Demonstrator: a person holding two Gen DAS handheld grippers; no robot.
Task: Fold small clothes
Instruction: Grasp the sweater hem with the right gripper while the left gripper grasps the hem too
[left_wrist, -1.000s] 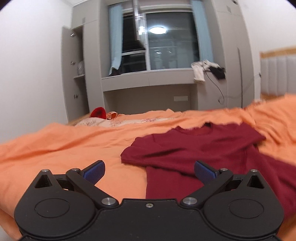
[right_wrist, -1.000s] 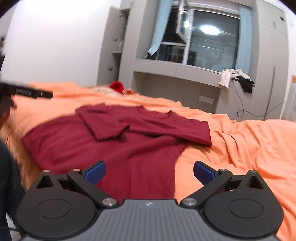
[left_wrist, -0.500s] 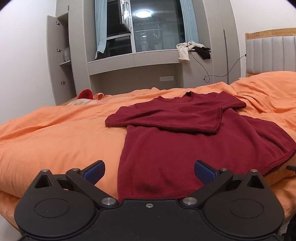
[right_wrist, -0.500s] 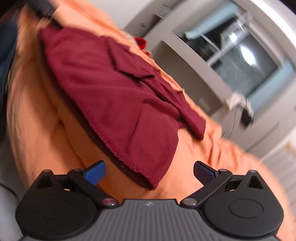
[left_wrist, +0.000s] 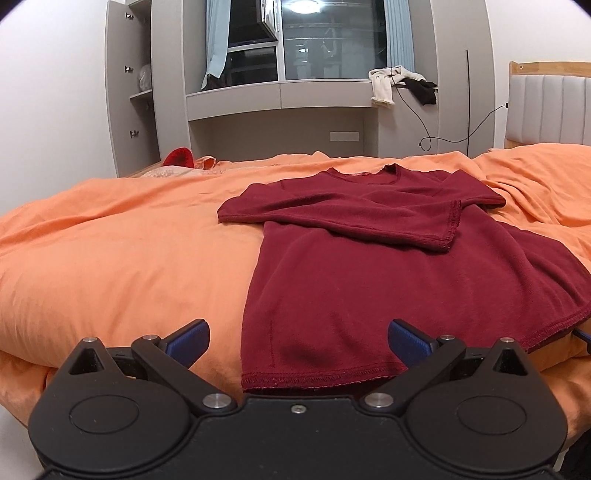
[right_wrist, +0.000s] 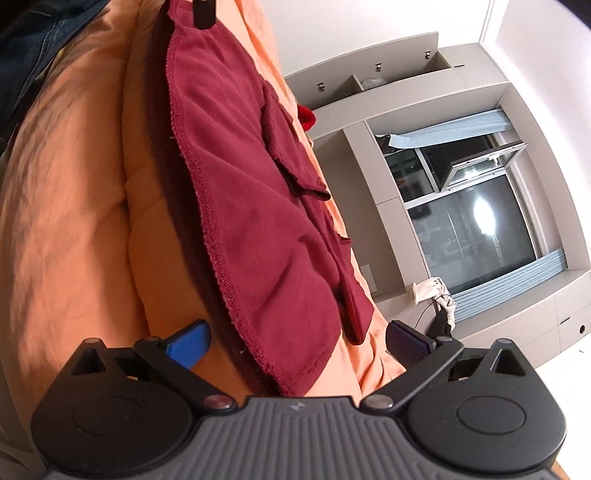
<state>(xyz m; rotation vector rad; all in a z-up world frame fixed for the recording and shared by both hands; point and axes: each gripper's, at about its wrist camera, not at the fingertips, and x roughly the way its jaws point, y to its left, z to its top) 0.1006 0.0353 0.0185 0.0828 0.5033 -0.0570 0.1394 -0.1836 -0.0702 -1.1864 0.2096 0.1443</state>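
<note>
A dark red T-shirt (left_wrist: 388, 280) lies flat on the orange duvet (left_wrist: 122, 258) of a bed, neckline away from the left wrist camera and hem at the near edge; both short sleeves are folded in across the chest, the right one lying on top with its stitched cuff showing; the hem hangs slightly over the edge of the bed. The left gripper (left_wrist: 297, 338) is level and spread wide, holding nothing, its blue pads either side of the hem's left corner and just short of the cloth. The right gripper (right_wrist: 295, 339) is rolled well onto its side, so that the bed stands almost upright in its view; it too is spread and holds nothing, with the T-shirt's (right_wrist: 236, 192) right hem corner lying between its pads. Beyond the bed are a grey built-in cupboard (left_wrist: 136, 85), a dark window (left_wrist: 325, 37) and pale clothes (left_wrist: 388, 83) draped on the sill.
</note>
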